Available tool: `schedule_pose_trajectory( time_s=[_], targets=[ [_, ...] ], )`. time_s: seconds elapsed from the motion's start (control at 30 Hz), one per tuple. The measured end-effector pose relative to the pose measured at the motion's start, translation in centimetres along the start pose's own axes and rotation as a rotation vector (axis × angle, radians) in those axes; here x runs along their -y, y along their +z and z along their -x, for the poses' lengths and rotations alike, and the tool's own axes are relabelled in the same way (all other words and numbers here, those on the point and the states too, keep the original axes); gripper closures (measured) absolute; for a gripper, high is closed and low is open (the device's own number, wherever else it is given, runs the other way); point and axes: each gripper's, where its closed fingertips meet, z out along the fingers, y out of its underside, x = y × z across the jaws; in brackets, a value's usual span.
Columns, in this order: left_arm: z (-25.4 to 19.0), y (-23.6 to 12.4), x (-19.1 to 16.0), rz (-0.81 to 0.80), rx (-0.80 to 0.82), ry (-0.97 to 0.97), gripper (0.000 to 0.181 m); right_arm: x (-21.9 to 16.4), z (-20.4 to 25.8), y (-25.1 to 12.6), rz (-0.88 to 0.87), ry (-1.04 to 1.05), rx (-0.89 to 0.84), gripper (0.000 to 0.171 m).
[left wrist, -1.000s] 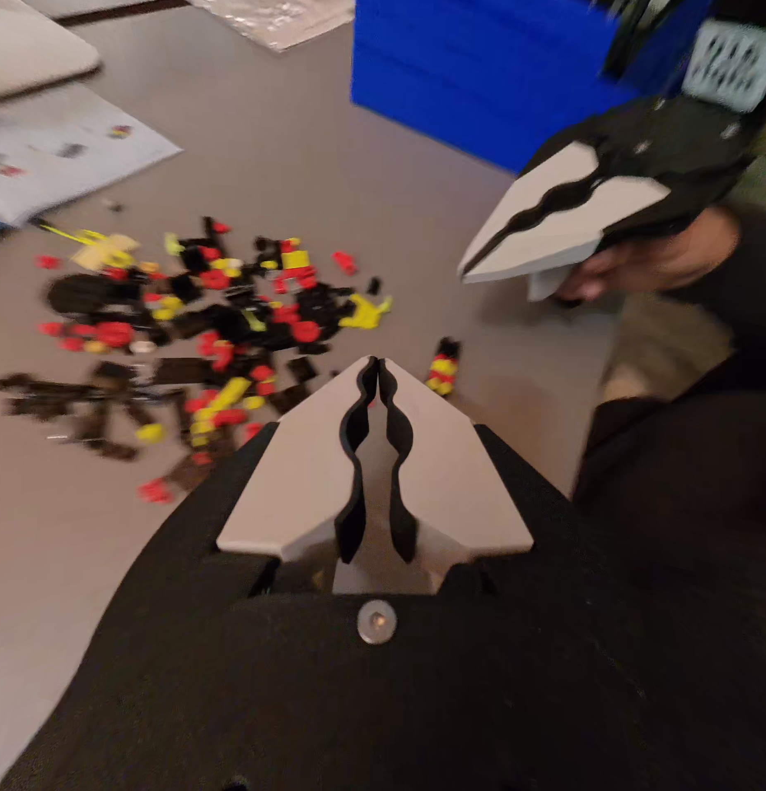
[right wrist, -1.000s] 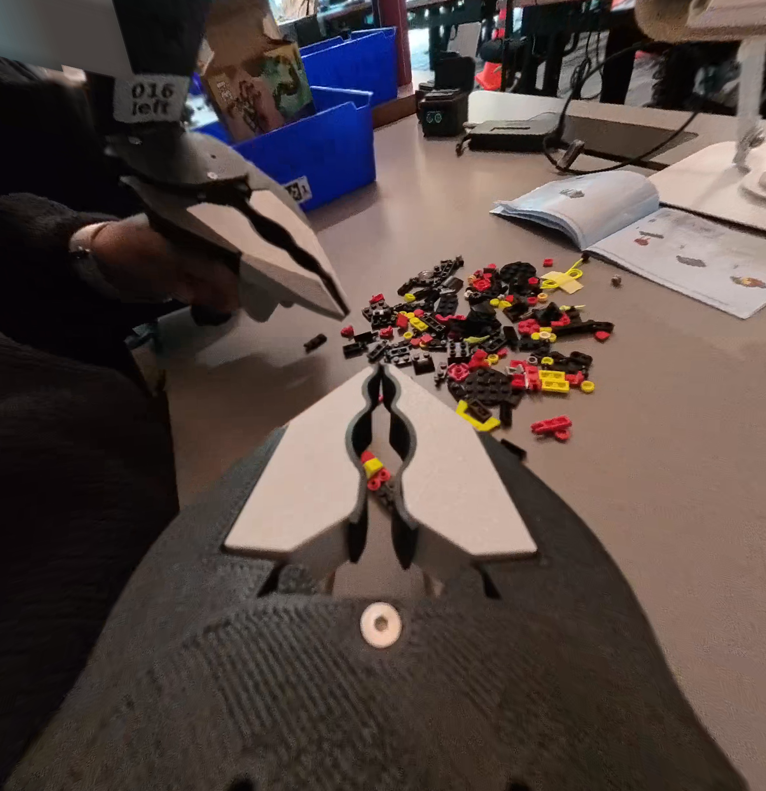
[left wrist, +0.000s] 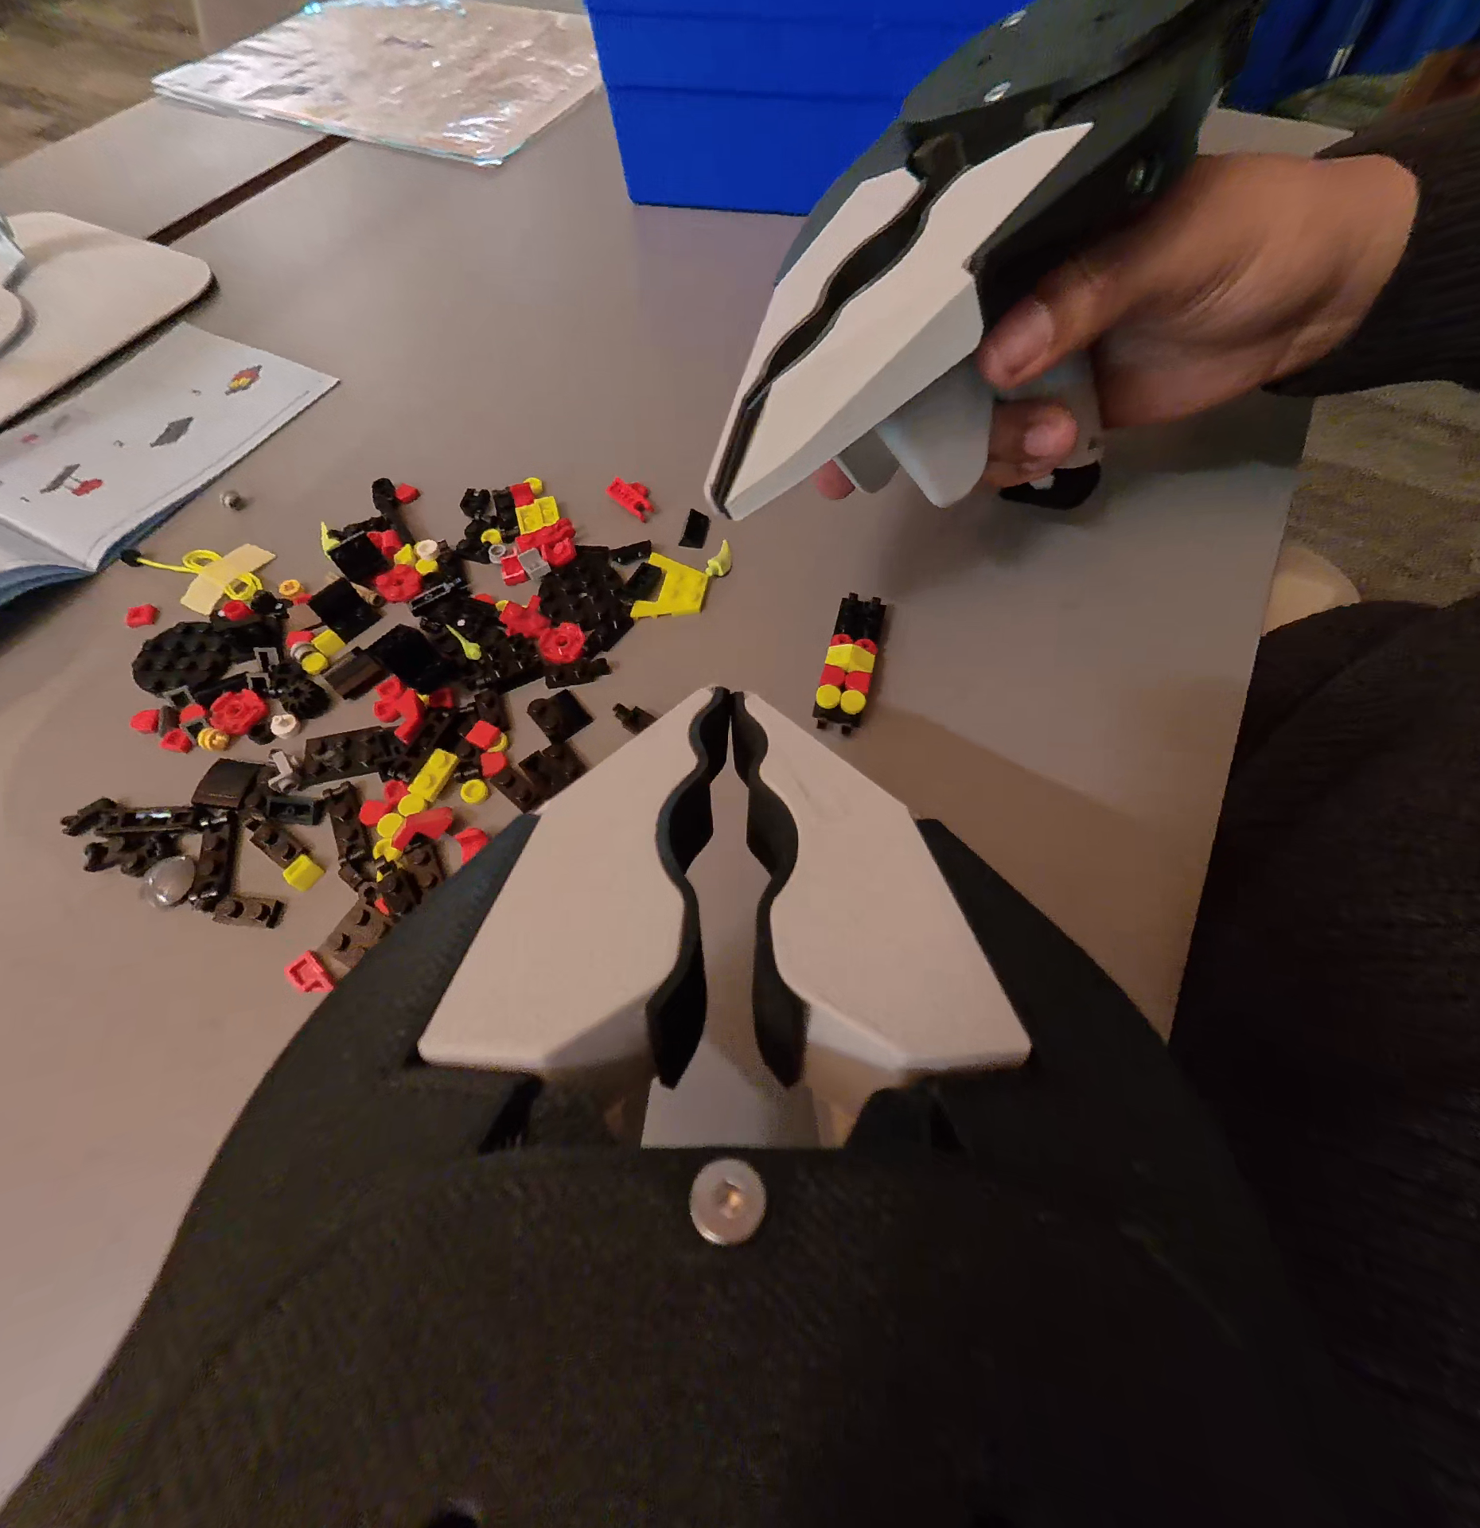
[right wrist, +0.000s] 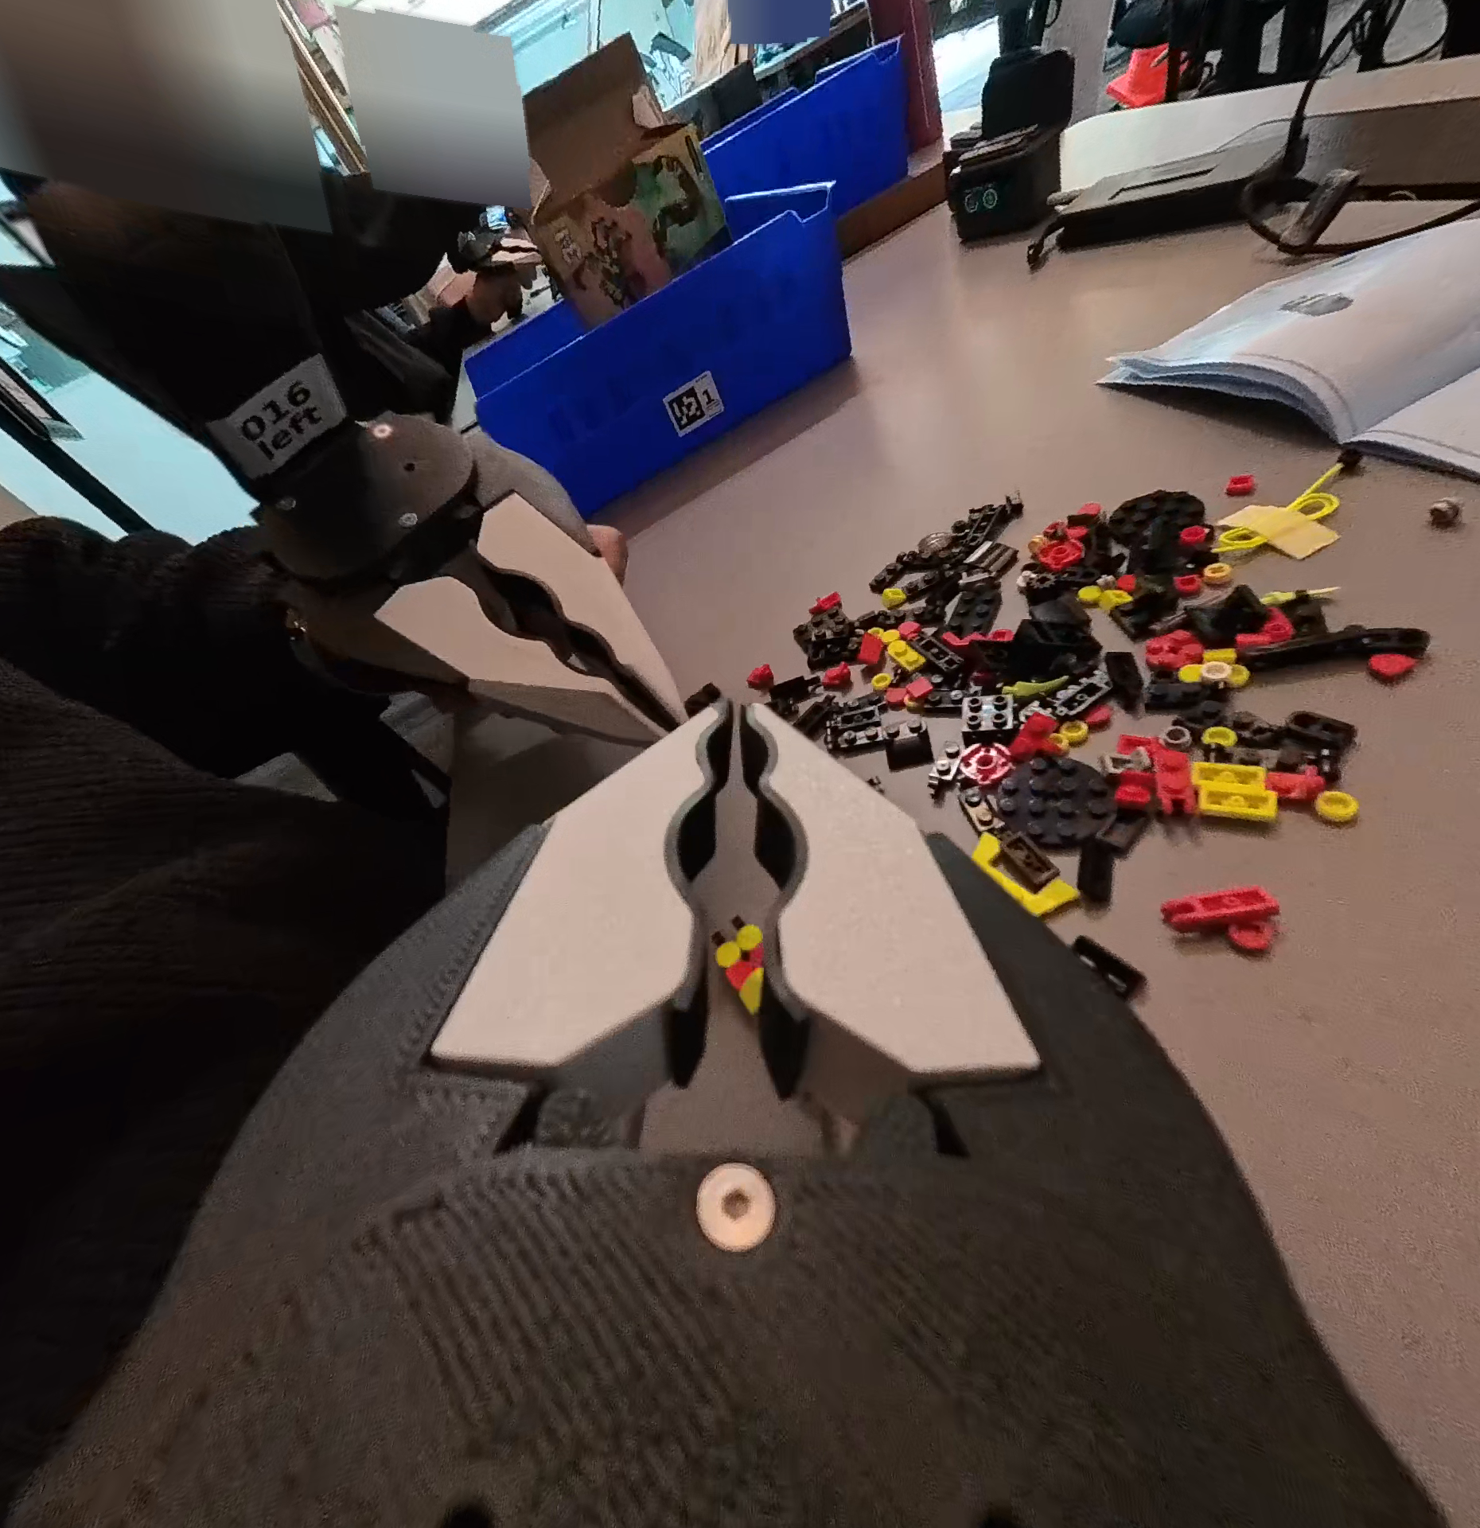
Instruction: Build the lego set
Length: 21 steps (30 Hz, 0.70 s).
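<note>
A pile of loose black, red and yellow lego pieces (left wrist: 406,661) lies on the grey table (left wrist: 472,314); it also shows in the right wrist view (right wrist: 1092,686). A small black assembly with red and yellow studs (left wrist: 851,661) lies apart, right of the pile. My left gripper (left wrist: 730,703) is shut and empty, just in front of the pile's near edge. My right gripper (left wrist: 720,496) is shut and empty, tip down beside a small black piece (left wrist: 694,527). In the right wrist view, my right gripper (right wrist: 737,715) is above the assembly (right wrist: 741,963), seen between its fingers, and my left gripper (right wrist: 675,715) is close beside its tips.
A blue bin (left wrist: 761,99) stands behind the pile and holds a cardboard box (right wrist: 621,215). An open instruction booklet (left wrist: 141,446) lies far left, with a white base plate (left wrist: 84,289) and a plastic bag (left wrist: 389,74) beyond. The table edge (left wrist: 1266,579) runs on the right. My right fingertips sit around 5 centimeters from my left ones.
My right gripper has moved left and down to the pile's edge by the small black piece. The two gripper tips are now closer together. The assembly has not moved.
</note>
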Motion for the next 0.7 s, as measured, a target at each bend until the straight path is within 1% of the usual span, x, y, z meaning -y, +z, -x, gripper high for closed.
schedule_pose_trajectory(
  time_s=[0.1,0.2,0.3,0.47,0.53,0.6,0.7],
  targets=[
    [1.1,0.0,0.0,-0.009,0.023,-0.057,0.181,0.0,-0.6,-0.1,-0.005,0.016,-0.018,0.171],
    [3.0,-0.4,0.5,-0.053,0.077,-0.118,0.181,0.0,-1.3,-0.4,-0.007,0.014,-0.053,0.171],
    [5.8,-0.8,0.5,-0.065,0.150,-0.211,0.181,0.3,-2.3,-1.0,-0.010,-0.013,-0.112,0.171],
    [11.2,-1.6,0.0,-0.121,0.237,-0.366,0.181,0.6,-5.6,-2.0,0.002,-0.072,-0.255,0.161],
    [12.9,-1.9,0.4,-0.155,0.249,-0.396,0.181,0.3,-6.4,-2.0,0.021,-0.068,-0.257,0.163],
    [13.4,-0.9,0.3,-0.109,0.189,-0.403,0.181,0.1,-7.6,-1.8,0.033,-0.050,-0.268,0.165],
    [14.5,0.0,1.8,-0.128,0.197,-0.346,0.181,0.9,-8.8,-1.3,0.022,-0.034,-0.251,0.165]
  ],
)
